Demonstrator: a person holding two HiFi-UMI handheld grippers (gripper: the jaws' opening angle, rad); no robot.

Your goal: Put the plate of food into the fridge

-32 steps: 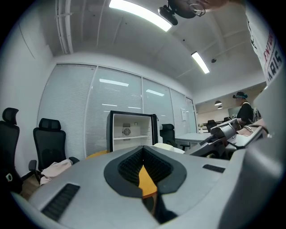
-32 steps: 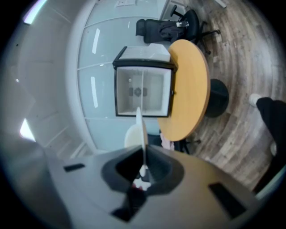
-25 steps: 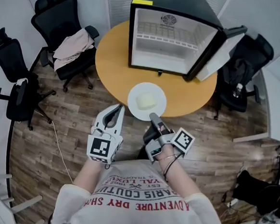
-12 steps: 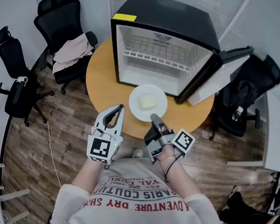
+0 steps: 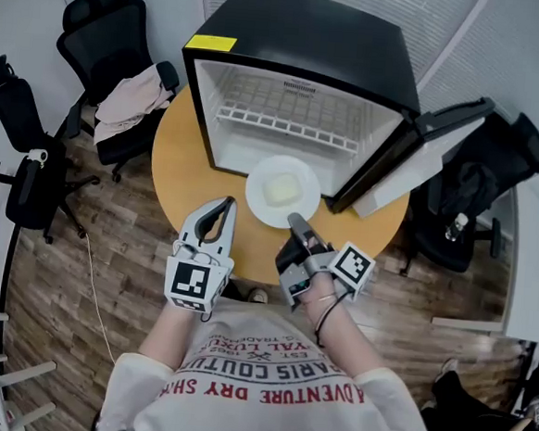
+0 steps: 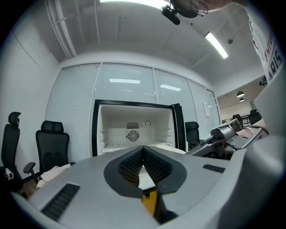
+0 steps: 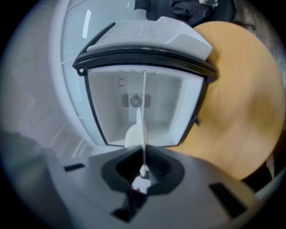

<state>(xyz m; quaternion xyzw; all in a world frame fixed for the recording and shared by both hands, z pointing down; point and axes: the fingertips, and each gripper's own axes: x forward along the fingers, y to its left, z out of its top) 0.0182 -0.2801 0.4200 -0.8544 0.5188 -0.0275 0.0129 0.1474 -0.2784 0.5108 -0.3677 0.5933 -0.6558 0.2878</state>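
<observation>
Head view: the right gripper [image 5: 293,223] pinches the near rim of the plate [image 5: 260,175]. The plate carries a pale block of food [image 5: 282,191] and sits at the mouth of the open fridge [image 5: 301,45], over the round table [image 5: 167,160].

Right gripper view: the plate appears edge-on only, as a thin line clamped between the pads.

Left gripper view: the left gripper [image 6: 143,151] has its fingers pressed together with nothing between them. This view also shows the fan [image 6: 132,135] on the fridge's back wall.

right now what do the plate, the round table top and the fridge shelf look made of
Plate: plain smooth white, probably ceramic or melamine; thin, even rim. Table top: matte tan wood-look, likely laminate or veneer; even colour, no clear grain. Fridge shelf: white coated wire, judging by its thin-barred grid.
</observation>
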